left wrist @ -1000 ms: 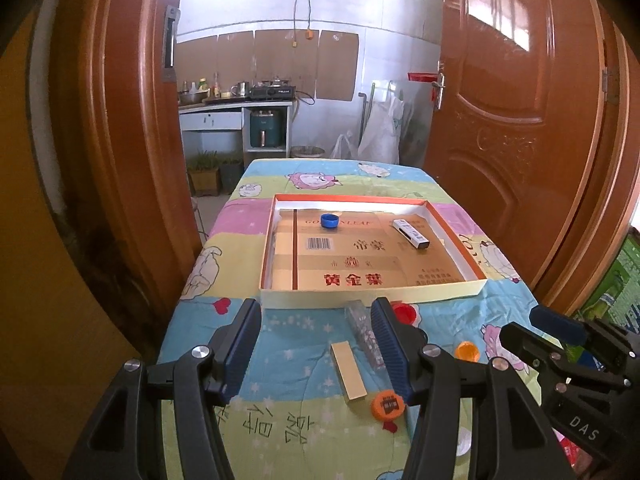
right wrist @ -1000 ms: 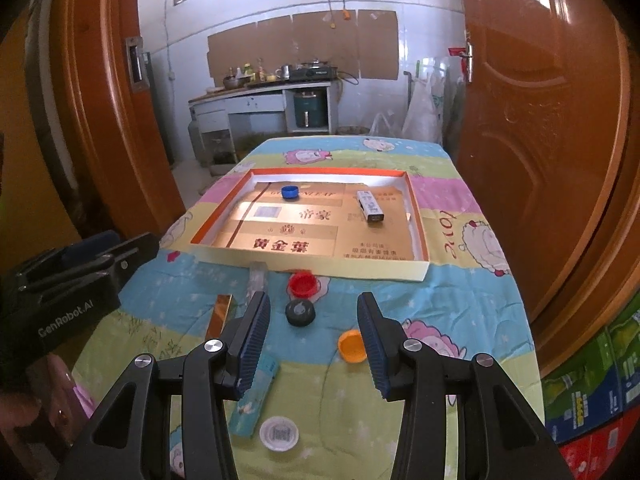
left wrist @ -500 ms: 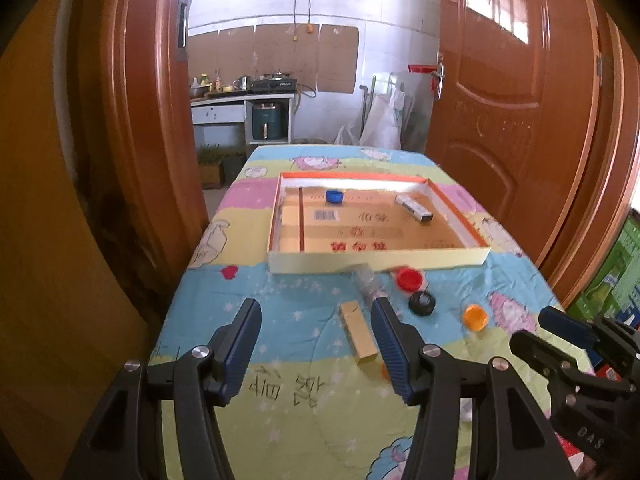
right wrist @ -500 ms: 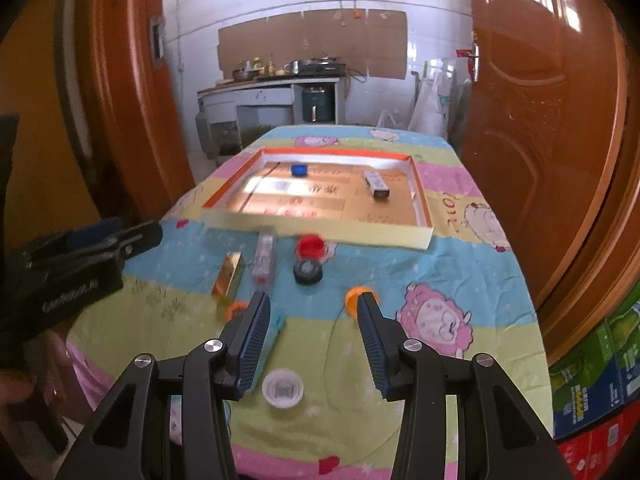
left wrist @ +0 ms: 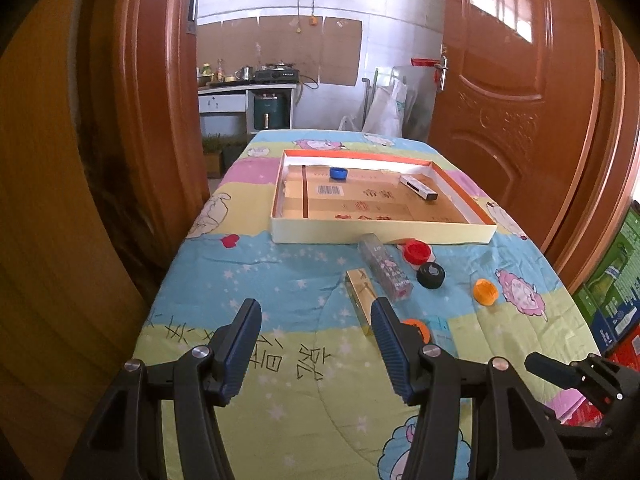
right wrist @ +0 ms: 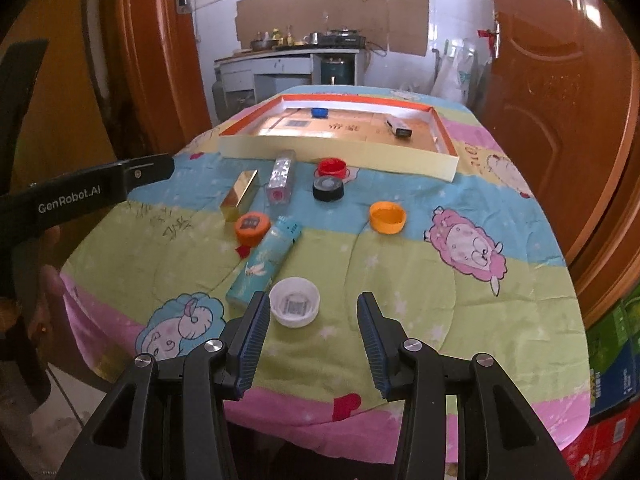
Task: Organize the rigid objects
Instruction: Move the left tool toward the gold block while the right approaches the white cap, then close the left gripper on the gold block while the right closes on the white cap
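Note:
A shallow cardboard tray (left wrist: 380, 234) (right wrist: 336, 152) at the far end of the table holds a blue cap (left wrist: 338, 173) and a small white box (left wrist: 418, 187). In front of it lie a clear box (left wrist: 384, 267), a gold box (left wrist: 360, 294), a red cap (left wrist: 416, 251), a black cap (left wrist: 431, 275), two orange caps (right wrist: 387, 217) (right wrist: 251, 226), a teal box (right wrist: 264, 264) and a white cap (right wrist: 295, 301). My left gripper (left wrist: 316, 344) is open and empty above the near left. My right gripper (right wrist: 312, 334) is open and empty, just short of the white cap.
The table wears a cartoon-sheep cloth (right wrist: 460, 280). Brown doors stand on both sides (left wrist: 520, 100). Stacked cartons (right wrist: 612, 360) sit on the floor to the right. A kitchen counter (left wrist: 248, 92) is beyond the doorway.
Both grippers have pulled back and up from the table, so more of the near cloth and loose objects show. Both stay open and empty.

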A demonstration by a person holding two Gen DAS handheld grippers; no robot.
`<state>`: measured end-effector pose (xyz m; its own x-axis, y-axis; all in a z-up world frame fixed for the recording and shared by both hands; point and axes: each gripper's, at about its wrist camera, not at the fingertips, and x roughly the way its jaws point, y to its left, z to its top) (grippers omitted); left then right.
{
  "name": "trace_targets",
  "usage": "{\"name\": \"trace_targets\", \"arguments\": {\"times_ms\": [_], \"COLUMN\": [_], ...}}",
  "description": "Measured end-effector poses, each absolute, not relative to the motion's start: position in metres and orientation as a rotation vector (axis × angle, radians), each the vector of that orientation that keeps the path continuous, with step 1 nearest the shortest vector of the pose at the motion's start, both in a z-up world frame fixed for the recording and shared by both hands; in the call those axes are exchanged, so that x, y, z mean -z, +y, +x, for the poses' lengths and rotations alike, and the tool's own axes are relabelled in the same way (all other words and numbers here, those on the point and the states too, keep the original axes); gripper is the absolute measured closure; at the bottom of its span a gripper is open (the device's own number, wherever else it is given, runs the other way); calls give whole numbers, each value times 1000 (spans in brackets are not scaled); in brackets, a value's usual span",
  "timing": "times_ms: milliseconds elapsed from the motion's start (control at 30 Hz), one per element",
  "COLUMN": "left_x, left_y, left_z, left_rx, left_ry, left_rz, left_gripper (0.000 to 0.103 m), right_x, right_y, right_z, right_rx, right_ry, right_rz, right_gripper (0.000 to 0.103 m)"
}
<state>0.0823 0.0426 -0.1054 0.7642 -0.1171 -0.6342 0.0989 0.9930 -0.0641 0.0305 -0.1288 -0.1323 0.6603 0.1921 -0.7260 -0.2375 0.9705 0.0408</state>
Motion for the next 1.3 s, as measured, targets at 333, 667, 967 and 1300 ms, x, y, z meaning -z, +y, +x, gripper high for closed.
{"name": "trace_targets", "arguments": {"times_ms": [333,667,967,1300], "left_x": [109,114,119,136], "left_y": [41,43,42,7], "left_z": [83,88,99,141], "left_rx": [134,140,175,197], "left_ry": [695,710,739,855], "left_rz": [-27,-31,-40,-11], "left_gripper": [46,46,46,50], "right_x": [144,150,149,132], "right_y": [-122,-113,-112,-133], "right_z": [34,44,46,44], "right_rx": [-266,-266,-270,-230], "right_ry": [842,839,808,732], "right_rz": [-74,-127,-146,-87], "right_gripper": [56,66,73,73]}}
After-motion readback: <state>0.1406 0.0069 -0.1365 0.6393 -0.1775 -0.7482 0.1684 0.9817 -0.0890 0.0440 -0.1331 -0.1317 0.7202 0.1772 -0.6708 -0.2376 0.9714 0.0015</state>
